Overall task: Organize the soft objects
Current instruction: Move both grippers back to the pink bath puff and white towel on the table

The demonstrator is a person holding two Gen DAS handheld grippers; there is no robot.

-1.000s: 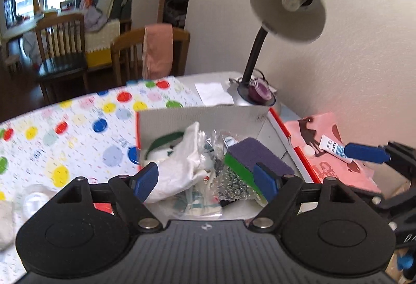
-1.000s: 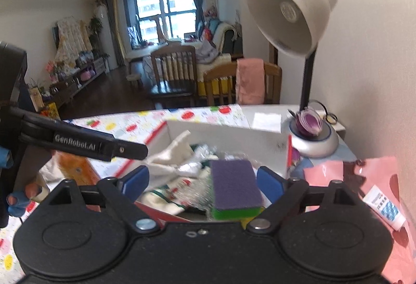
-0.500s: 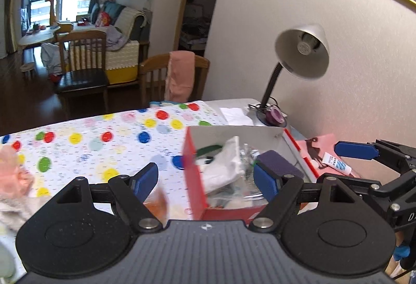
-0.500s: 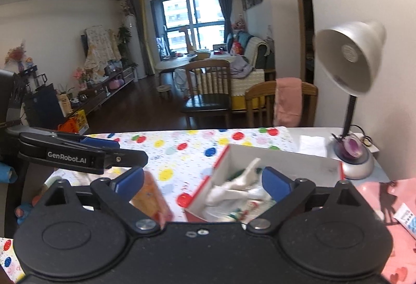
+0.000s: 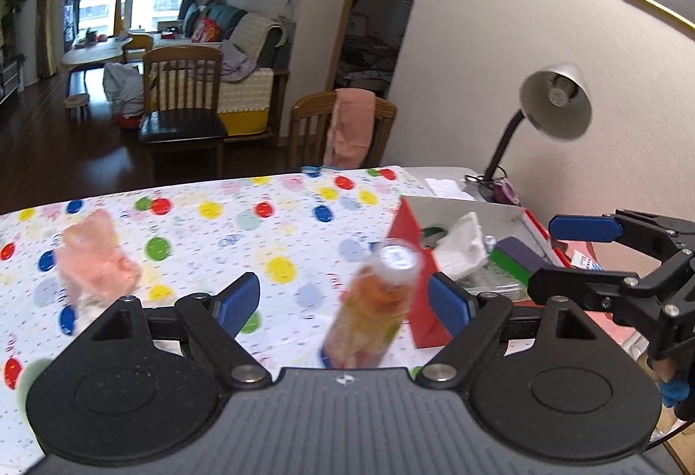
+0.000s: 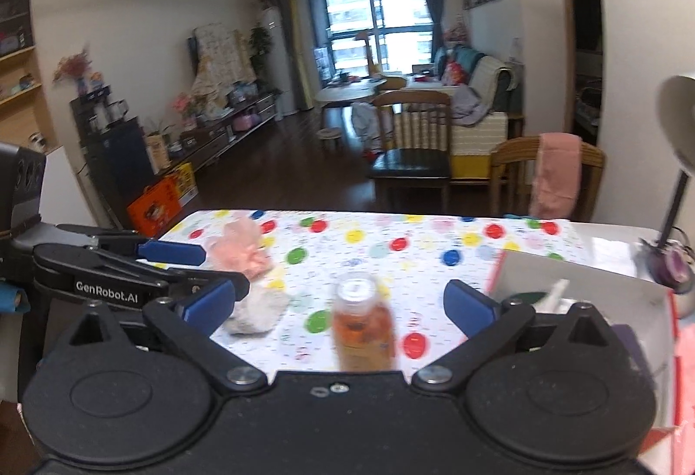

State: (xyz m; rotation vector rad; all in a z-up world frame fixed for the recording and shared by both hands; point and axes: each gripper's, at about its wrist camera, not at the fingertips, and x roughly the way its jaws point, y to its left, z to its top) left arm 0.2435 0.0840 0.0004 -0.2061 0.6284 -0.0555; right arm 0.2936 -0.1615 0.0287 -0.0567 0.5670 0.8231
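Both grippers held wide apart and empty above the polka-dot tablecloth.

The left gripper [image 5: 343, 299] and the right gripper [image 6: 339, 303] have just been opening, and nothing is gripped by either; a clear bottle of orange contents [image 5: 369, 314] is seen upright on the tablecloth [image 5: 243, 231], framed between the jaws but untouched (blurred). Just right of the bottle a red box [image 5: 410, 257] is found, in which a white cloth [image 5: 462, 244], a purple-and-green sponge [image 5: 514, 257] and crinkled plastic are piled. Well left of the bottle, a pink soft object [image 5: 93, 262] is left lying on the tablecloth. Beyond the box a desk lamp [image 5: 551, 110] is stood near the wall.
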